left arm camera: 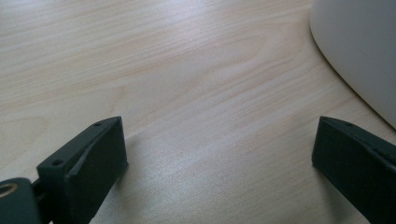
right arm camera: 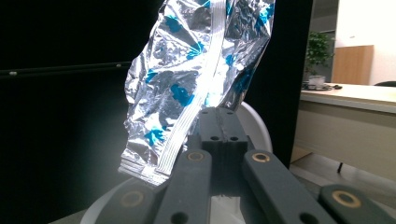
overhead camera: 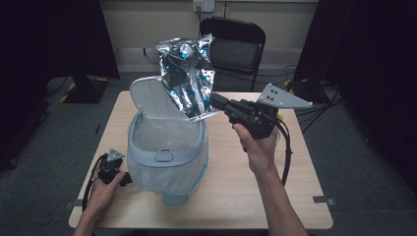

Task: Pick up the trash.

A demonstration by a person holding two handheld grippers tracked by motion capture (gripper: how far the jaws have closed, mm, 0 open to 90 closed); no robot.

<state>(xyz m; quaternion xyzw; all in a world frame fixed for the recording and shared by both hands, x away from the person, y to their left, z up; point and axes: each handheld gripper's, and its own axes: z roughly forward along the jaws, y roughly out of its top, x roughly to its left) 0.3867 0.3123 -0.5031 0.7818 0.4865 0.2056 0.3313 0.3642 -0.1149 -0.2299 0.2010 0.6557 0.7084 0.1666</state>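
High view: right gripper (overhead camera: pixel 215 100), jaws pinched on foil snack bag (overhead camera: pixel 189 76), holds it upright over the lidded bin's (overhead camera: pixel 167 147) open mouth, long axis vertical; left gripper (overhead camera: pixel 112 167), spread, beside the bin's base.

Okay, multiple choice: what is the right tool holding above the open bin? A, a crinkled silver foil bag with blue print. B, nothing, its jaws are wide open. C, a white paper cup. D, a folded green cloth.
A: the right tool has its jaws shut on the corner of the crinkled silver foil bag, which hangs over the open mouth of the grey bin on the table.
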